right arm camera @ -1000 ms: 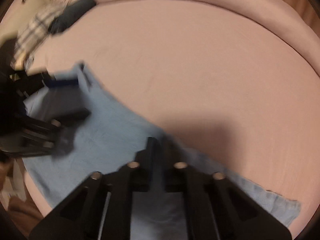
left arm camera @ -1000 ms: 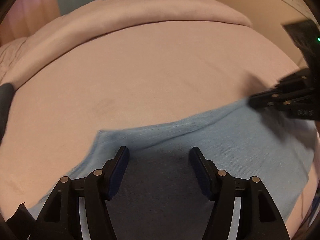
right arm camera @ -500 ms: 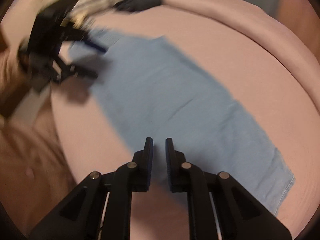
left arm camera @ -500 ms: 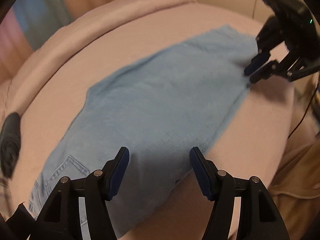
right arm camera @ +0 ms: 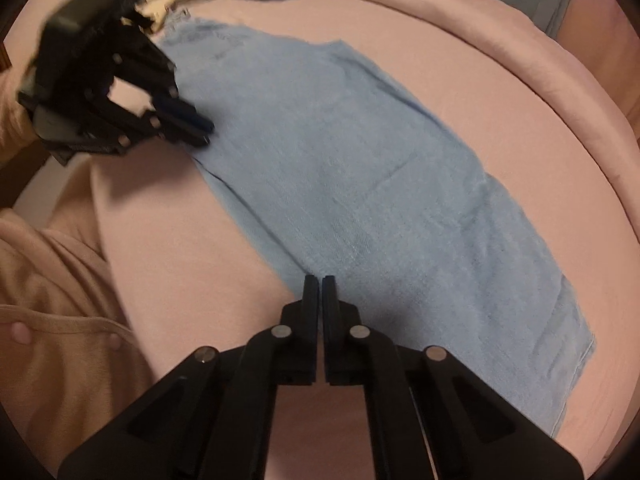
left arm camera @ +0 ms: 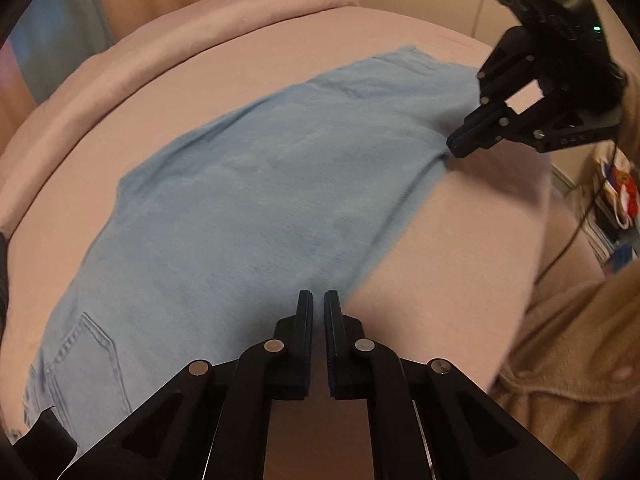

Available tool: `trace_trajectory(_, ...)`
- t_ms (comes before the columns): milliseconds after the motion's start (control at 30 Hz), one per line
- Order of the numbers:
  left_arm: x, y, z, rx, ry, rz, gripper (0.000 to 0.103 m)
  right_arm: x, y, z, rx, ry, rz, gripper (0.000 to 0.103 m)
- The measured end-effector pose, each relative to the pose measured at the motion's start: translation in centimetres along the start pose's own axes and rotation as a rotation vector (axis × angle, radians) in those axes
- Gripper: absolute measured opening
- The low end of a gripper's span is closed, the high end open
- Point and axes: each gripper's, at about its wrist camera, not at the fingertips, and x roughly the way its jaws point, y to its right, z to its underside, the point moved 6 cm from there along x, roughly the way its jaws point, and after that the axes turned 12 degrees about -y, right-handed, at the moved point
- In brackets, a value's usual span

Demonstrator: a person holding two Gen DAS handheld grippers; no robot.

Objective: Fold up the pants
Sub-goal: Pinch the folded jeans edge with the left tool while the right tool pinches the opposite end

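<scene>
On the bed [left arm camera: 472, 216], pink sheet, the pants [left arm camera: 256, 200] lie flat: pale blue denim, already doubled leg over leg into one long strip, waist and back pocket at the near left in the left view, hems toward the far right.

Left claw [left arm camera: 318, 300]: fingers together, tips at the near long edge of the strip. Whether cloth sits between the pads I cannot tell. The right view shows that same claw [right arm camera: 200, 130] pressed down on the near edge close to the waist end.

Right claw [right arm camera: 320, 284]: also closed, tips on the near edge further toward the hems; pinch likewise unclear. Both claws sit on one long edge, well apart.

Judgement: next is a crosswise fold, hems to waist. To do it well:
- confirm each pinch takes both layers, not the top one only
- lift both corners level, keep the edge taut between claws
- lay down slowly so the near edges line up
- watch the bed's near rim; cloth is close to it and could slide off.
</scene>
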Motion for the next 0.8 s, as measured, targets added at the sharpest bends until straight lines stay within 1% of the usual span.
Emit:
trace_trajectory(67, 0.3, 0.2, 0.3, 0.008, 0.007, -0.020, 0.005, 0.7, -0.4, 0.8, -0.020, -0.034, -0.004, 0.000)
trace_trajectory(100, 0.3, 0.1, 0.1, -0.008, 0.015, -0.009, 0.005, 1.8, -0.7, 1.1, -0.027, -0.069, 0.021, 0.000)
trace_trajectory(133, 0.0, 0.2, 0.0, -0.017, 0.025, 0.005, 0.006, 2.4, -0.5, 1.4, -0.018, -0.088, 0.025, 0.000)
trace_trajectory(167, -0.3, 0.2, -0.2, -0.019, 0.037, -0.004, 0.008, 2.6, -0.3, 1.3, 0.002, -0.081, 0.003, 0.001)
trace_trajectory(200, -0.7, 0.3, -0.3, -0.010, 0.051, -0.024, 0.019, 2.2, -0.3, 1.1, 0.013, -0.065, -0.005, 0.001)
trace_trajectory(233, -1.0, 0.5, -0.3, 0.005, 0.059, -0.029, 0.028, 1.6, -0.2, 0.8, 0.017, -0.039, -0.004, 0.001)
trace_trajectory(267, -1.2, 0.7, -0.3, 0.019, 0.062, -0.028, 0.045, 0.4, -0.4, 0.4, 0.003, 0.002, 0.006, 0.004)
trace_trajectory(300, -1.2, 0.9, -0.3, 0.033, 0.060, -0.031, 0.051, -0.3, -0.4, 0.2, -0.016, 0.018, 0.024, 0.006)
trace_trajectory(367, -0.7, 1.2, -0.3, 0.062, 0.042, -0.058, 0.051, -0.7, -0.4, 0.0, -0.047, 0.016, 0.074, 0.028)
trace_trajectory(400, -0.1, 1.1, -0.3, 0.072, 0.023, -0.083, 0.051, -0.4, -0.4, 0.0, -0.061, 0.002, 0.086, 0.031)
trace_trajectory(467, 1.2, 0.7, -0.5, 0.071, -0.014, -0.152, 0.051, 0.6, -0.3, 0.3, -0.076, -0.035, 0.110, 0.029)
trace_trajectory(500, 1.7, 0.4, -0.6, 0.059, -0.023, -0.163, 0.051, 1.3, -0.1, 0.2, -0.080, -0.051, 0.132, 0.029)
trace_trajectory(533, 1.8, 0.2, -0.8, 0.048, -0.015, -0.150, 0.048, 2.0, 0.1, 0.0, -0.091, -0.066, 0.172, 0.027)
trace_trajectory(567, 1.7, 0.2, -0.9, 0.045, -0.007, -0.139, 0.038, 2.7, 0.1, -0.2, -0.107, -0.072, 0.196, 0.028)
trace_trajectory(600, 1.5, 0.3, -1.0, 0.054, 0.008, -0.131, 0.023, 2.9, 0.2, -0.4, -0.112, -0.070, 0.199, 0.028)
trace_trajectory(633, 1.0, 0.5, -0.9, 0.062, 0.025, -0.128, 0.020, 2.9, 0.3, -0.6, -0.109, -0.060, 0.198, 0.023)
trace_trajectory(667, 0.6, 0.7, -0.6, 0.071, 0.038, -0.133, 0.016, 2.9, 0.1, -0.8, -0.113, -0.052, 0.187, 0.017)
trace_trajectory(700, 0.2, 0.8, -0.4, 0.080, 0.054, -0.143, 0.014, 2.4, 0.3, -0.8, -0.103, -0.039, 0.178, 0.015)
trace_trajectory(767, -0.5, 0.8, -0.2, 0.086, 0.085, -0.138, 0.013, 1.0, 0.5, -0.4, -0.093, 0.000, 0.166, 0.011)
trace_trajectory(800, -0.7, 0.8, 0.1, 0.096, 0.090, -0.143, 0.013, 0.9, 0.1, -0.4, -0.095, 0.011, 0.163, 0.011)
